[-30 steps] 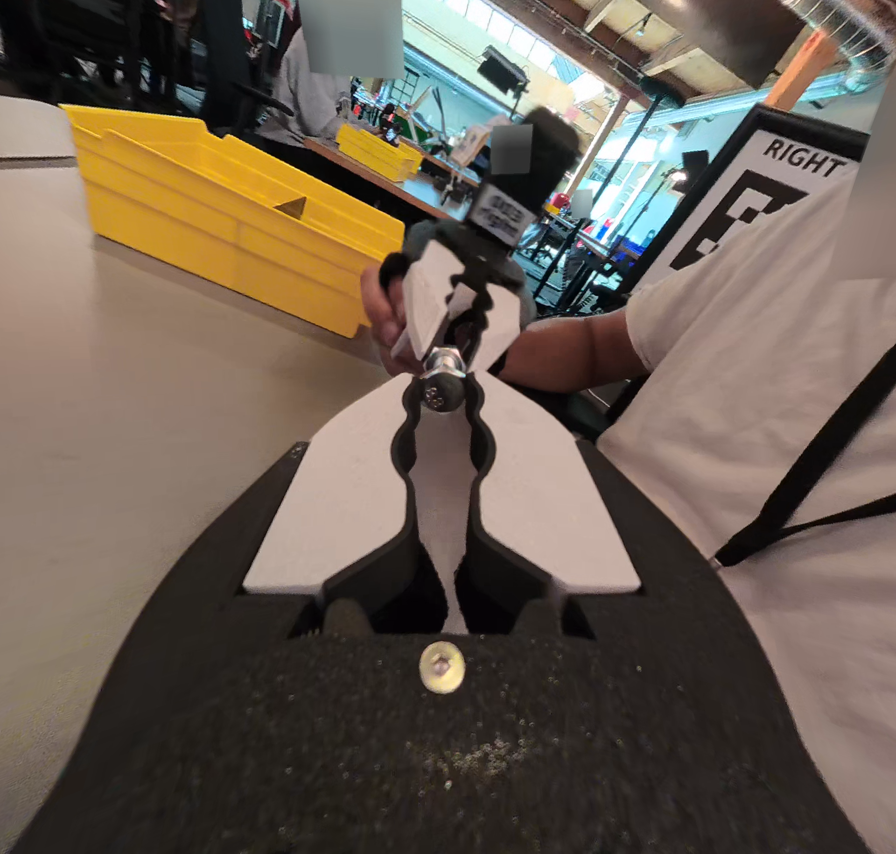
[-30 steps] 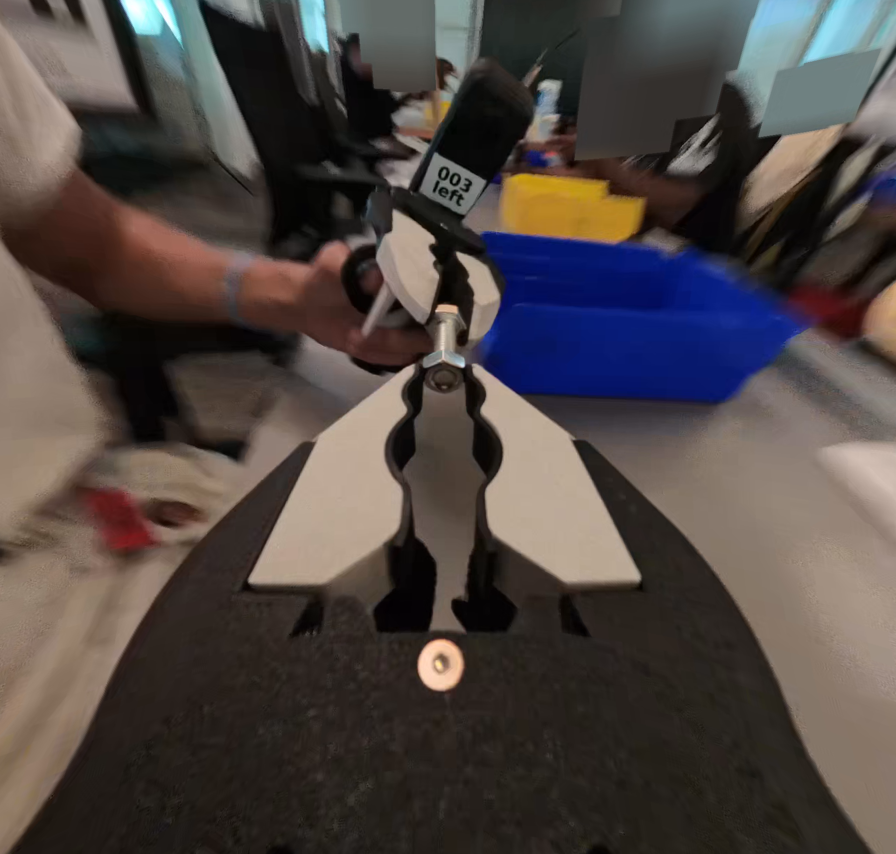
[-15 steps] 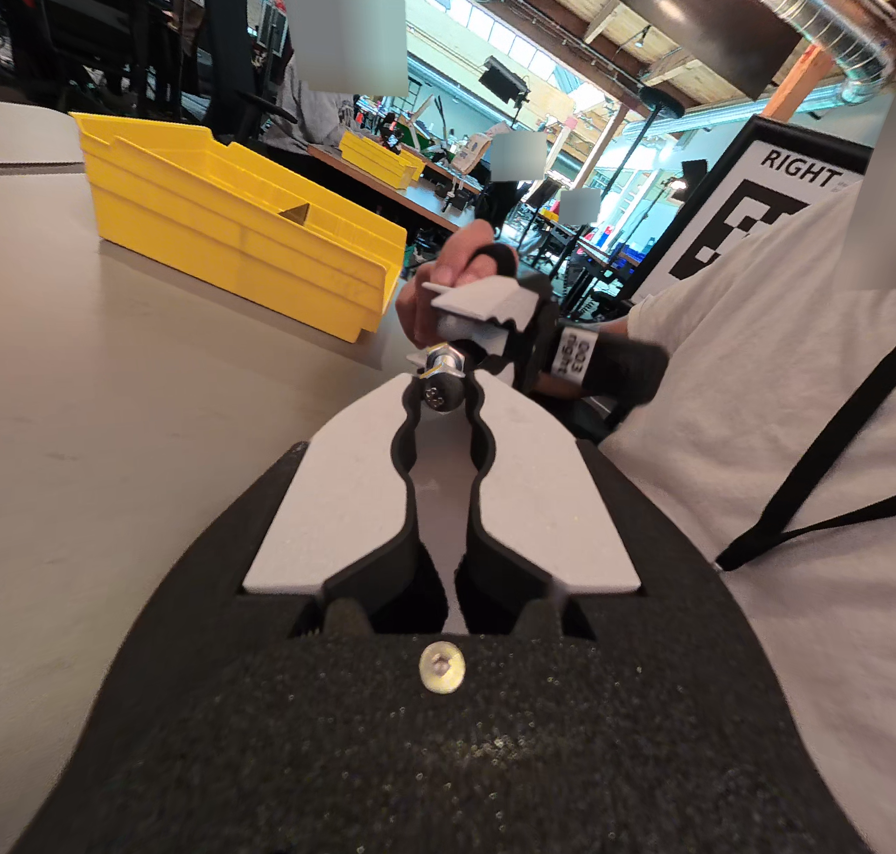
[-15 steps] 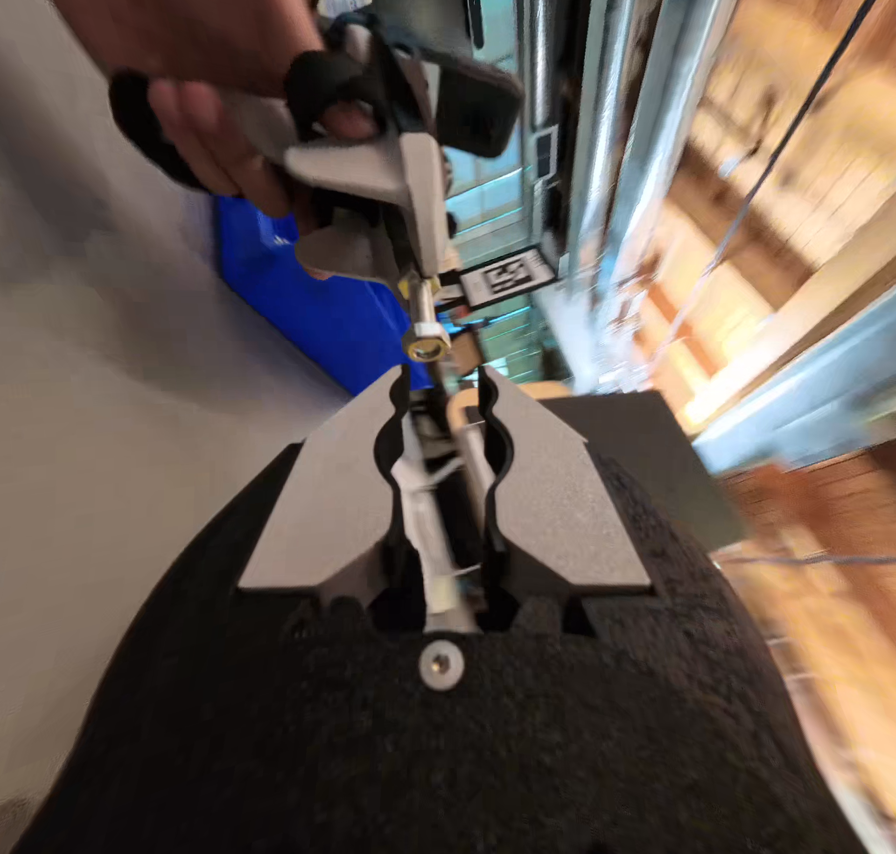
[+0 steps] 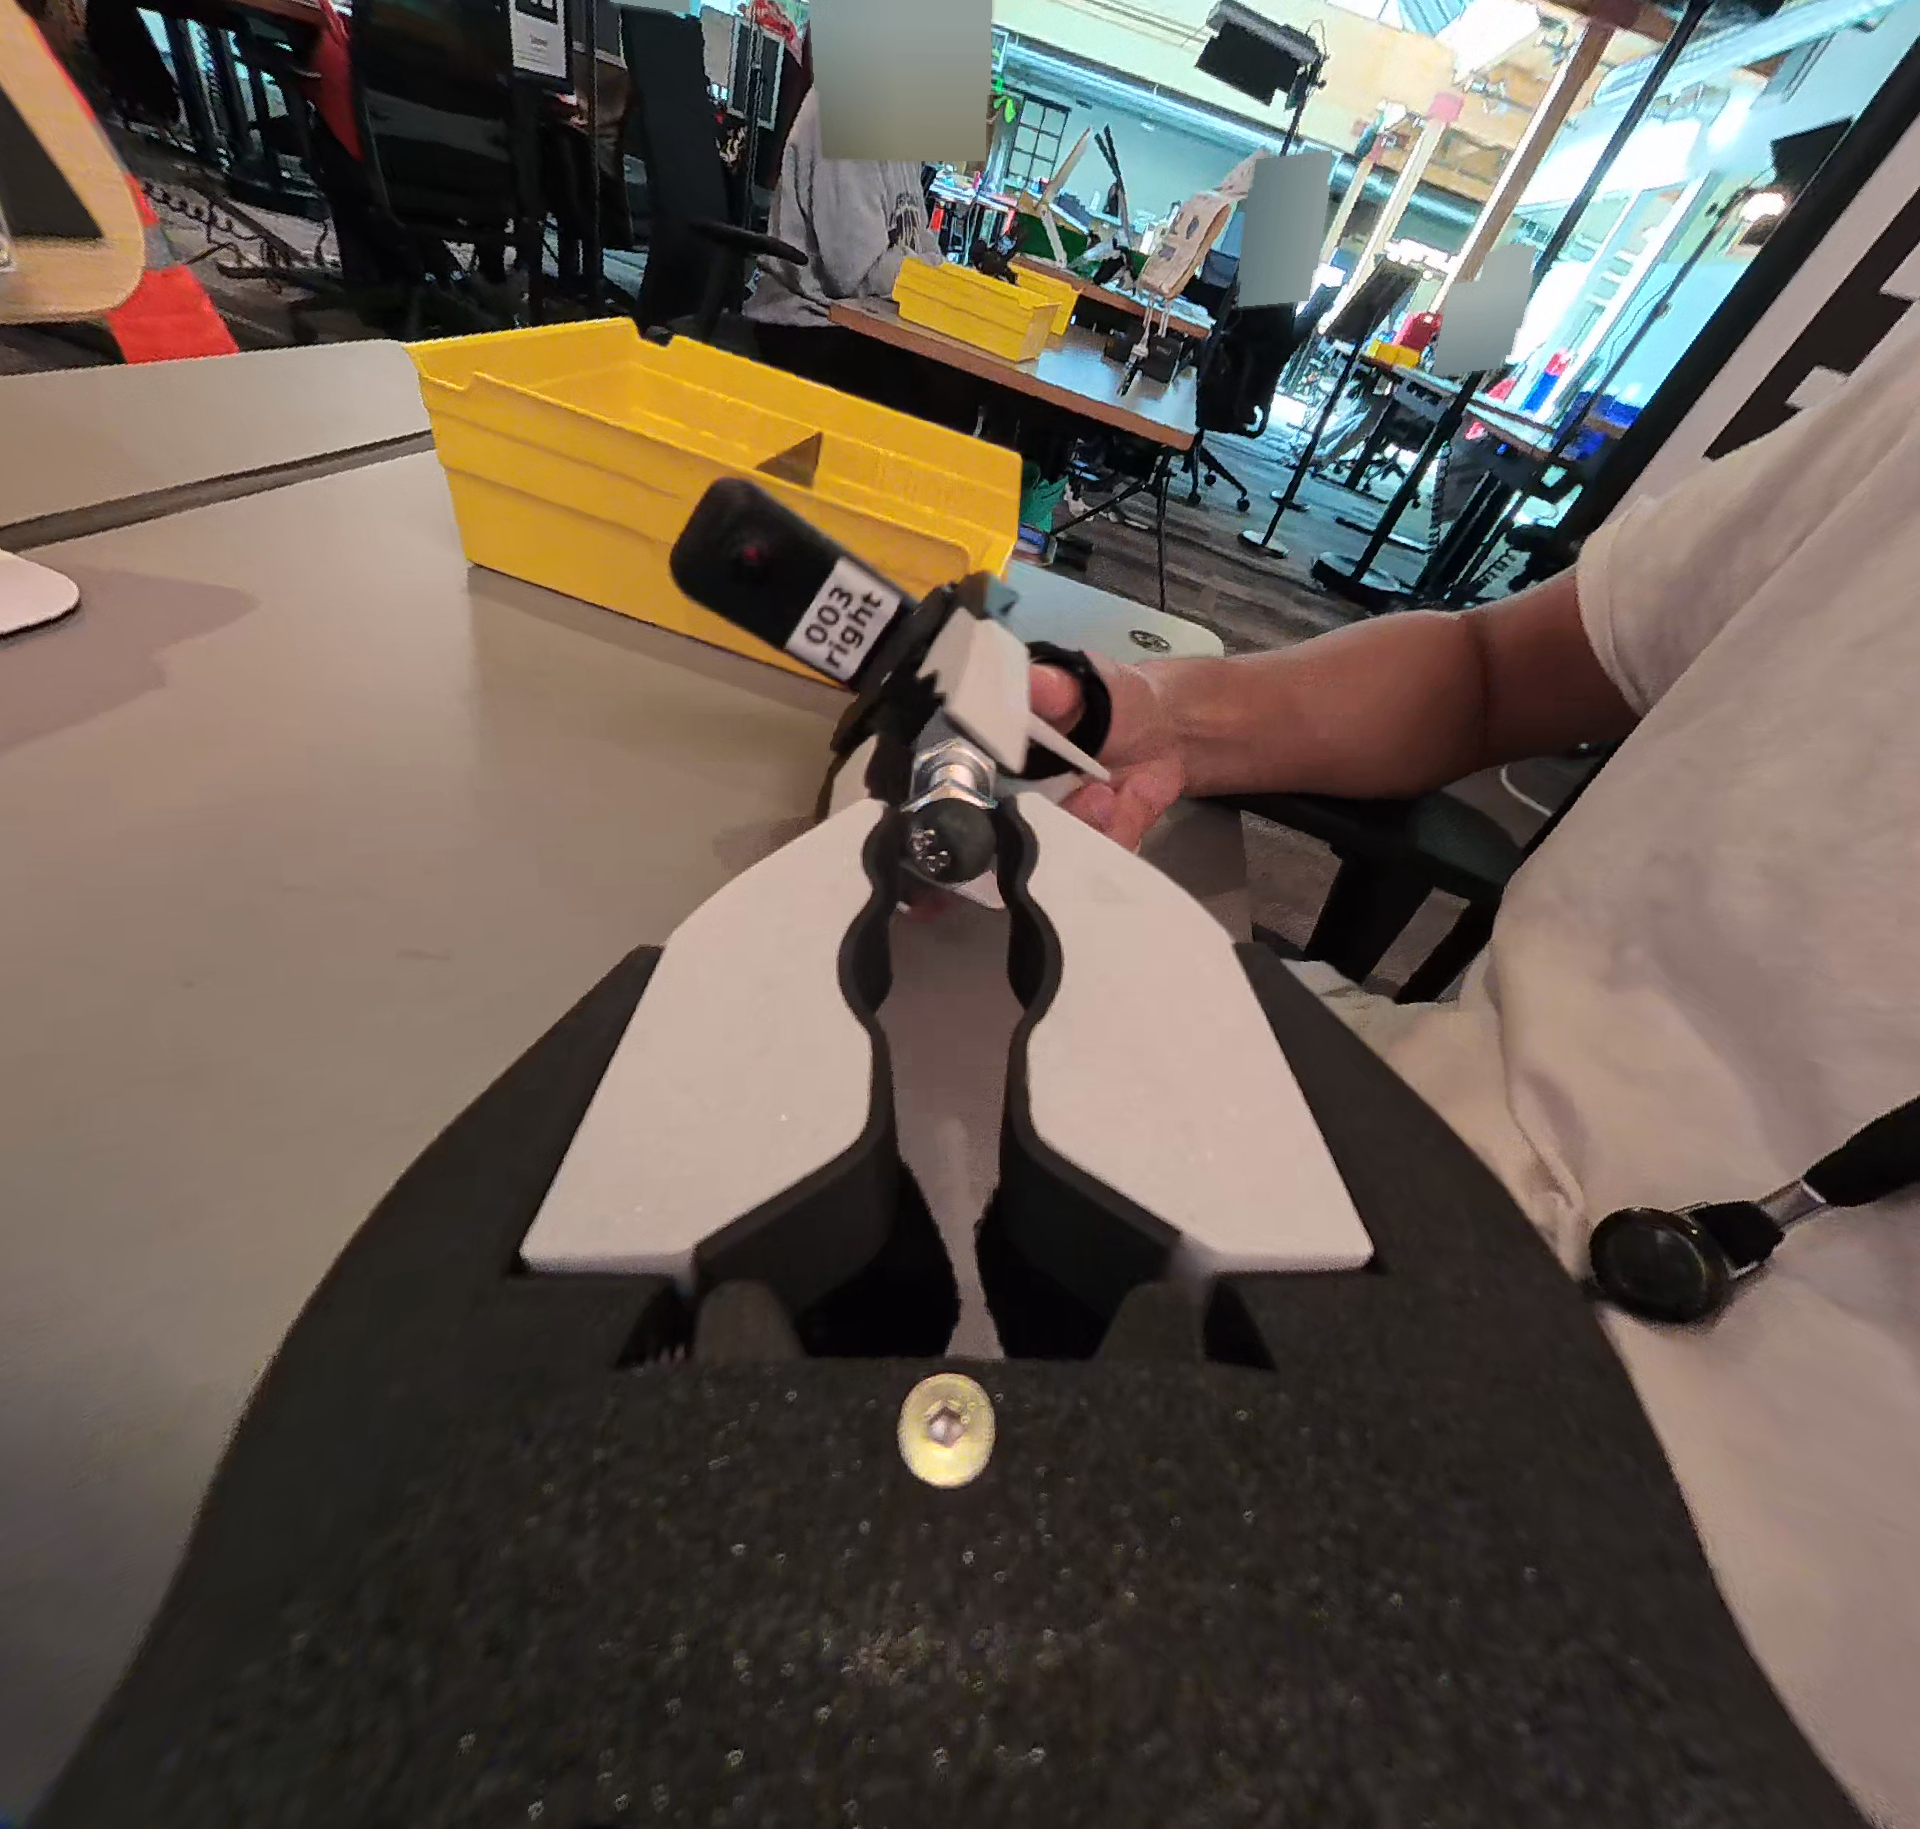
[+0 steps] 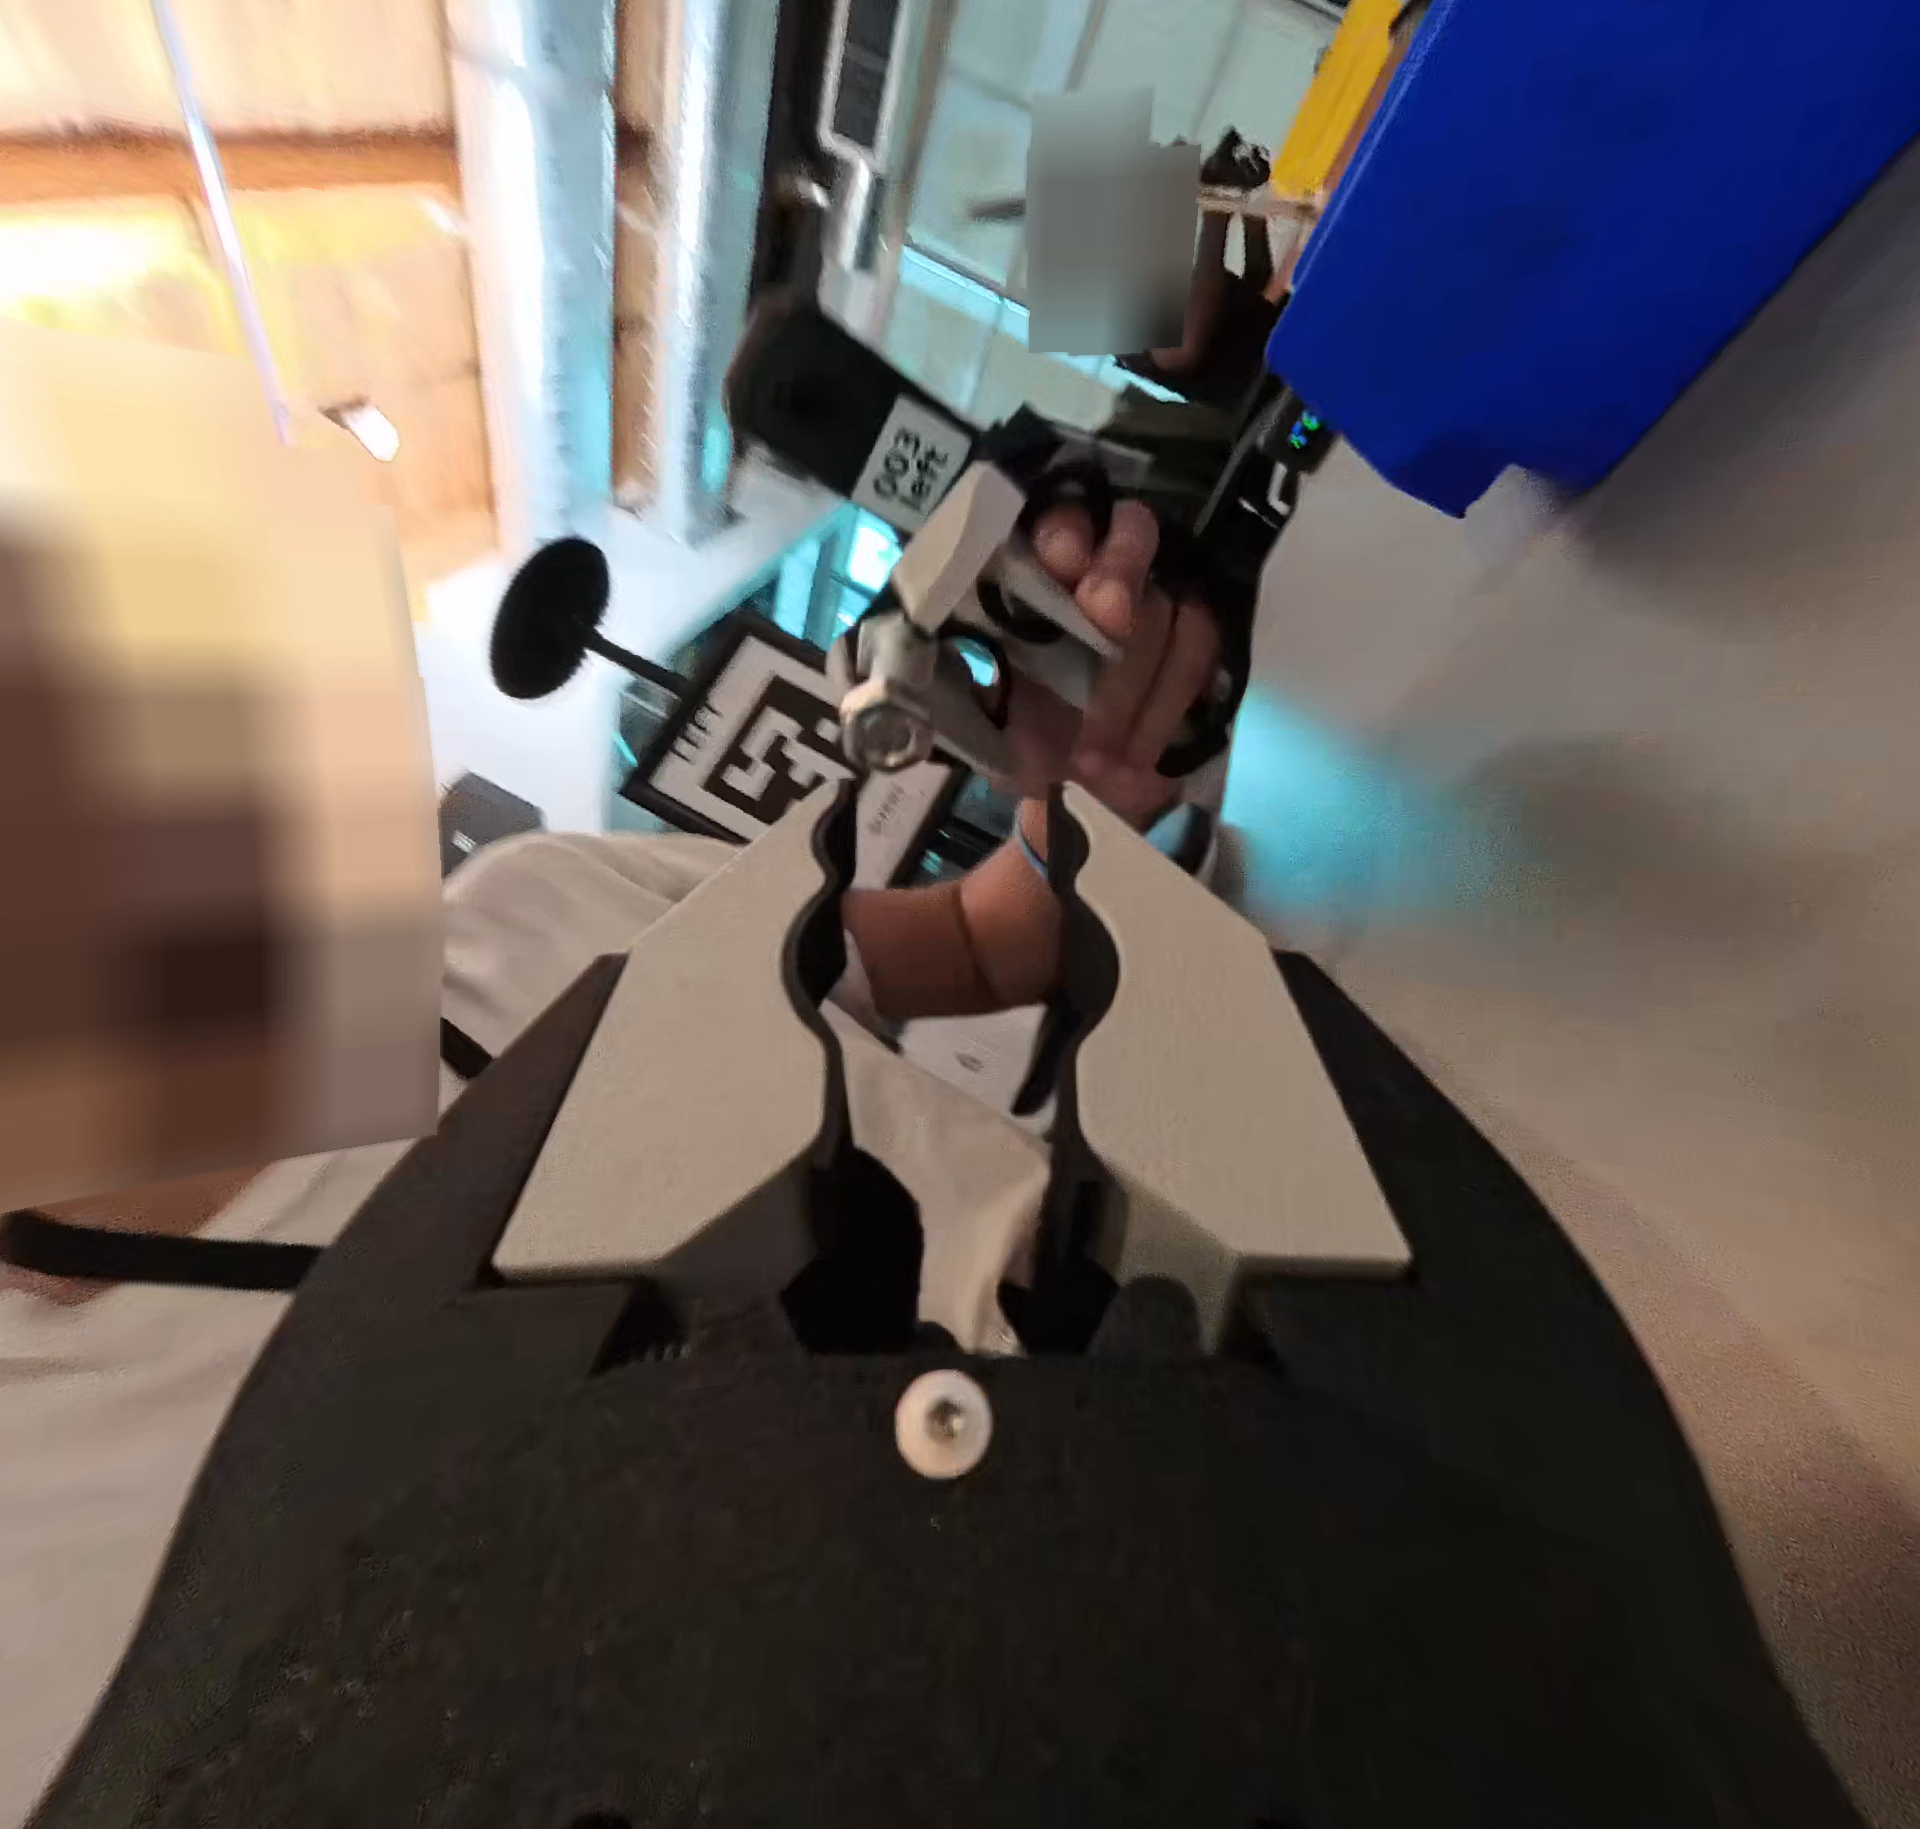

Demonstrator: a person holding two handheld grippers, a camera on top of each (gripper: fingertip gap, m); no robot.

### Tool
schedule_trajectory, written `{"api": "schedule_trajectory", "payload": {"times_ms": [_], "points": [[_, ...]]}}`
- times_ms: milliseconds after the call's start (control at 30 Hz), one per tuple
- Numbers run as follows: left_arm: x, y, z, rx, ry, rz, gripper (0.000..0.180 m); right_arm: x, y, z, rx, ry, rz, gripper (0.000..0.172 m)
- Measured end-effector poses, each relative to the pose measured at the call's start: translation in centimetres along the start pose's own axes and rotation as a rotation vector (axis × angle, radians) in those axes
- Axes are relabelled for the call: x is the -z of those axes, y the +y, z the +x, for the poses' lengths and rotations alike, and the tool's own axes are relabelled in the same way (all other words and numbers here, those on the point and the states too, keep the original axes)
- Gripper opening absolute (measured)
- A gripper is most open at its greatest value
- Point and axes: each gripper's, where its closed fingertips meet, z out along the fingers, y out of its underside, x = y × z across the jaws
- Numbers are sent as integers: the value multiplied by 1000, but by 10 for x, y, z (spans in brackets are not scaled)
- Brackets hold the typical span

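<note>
Left wrist view: left hand-held gripper [image 5: 943, 844] clamped on dark round head of bolt [image 5: 943, 839], silver nut [image 5: 940, 777] threaded just beyond, above grey desk [image 5: 312, 844]. Right hand-held gripper [image 6: 951, 818] spread wide, bare, tips just short of the nut. Yellow bin [image 5: 623, 470] behind; blue bin [image 6: 1610, 169] in right wrist view.

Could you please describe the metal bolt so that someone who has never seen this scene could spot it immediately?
Start at the grey table with the yellow bin on it. In front of the bin, the left tongs are shut on the dark round head of a bolt. It is the only shiny hardware here: a threaded silver shaft carrying a nut, pointing toward the open right tongs.
</note>
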Motion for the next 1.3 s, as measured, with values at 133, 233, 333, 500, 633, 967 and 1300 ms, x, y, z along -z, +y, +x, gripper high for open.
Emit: {"api": "schedule_trajectory", "payload": {"times_ms": [133,233,333,500,633,967,1300], "points": [[-4,5,0,-23,-16,-30,17,1,-6,-3,-15,-44,41,37],[-6,11,-3,-26,-28,-54,17,-2,-7,-8,36,-35,40,35],[-8,11,-2,-18,-19,-55,17,0,-9,-5,105,26,53,16],[-8,10,-1,23,5,-37,17,-1,-9,-10,476,202,-1,16],[-8,6,5,101,79,5,17,-3,-1,-15,1126,496,-160,17],[-10,9,5,160,117,5,17,0,-1,-15,2511,1157,-495,17],[5,-4,-9,139,40,70,17,2,-12,-1,1336,789,-126,36]]}}
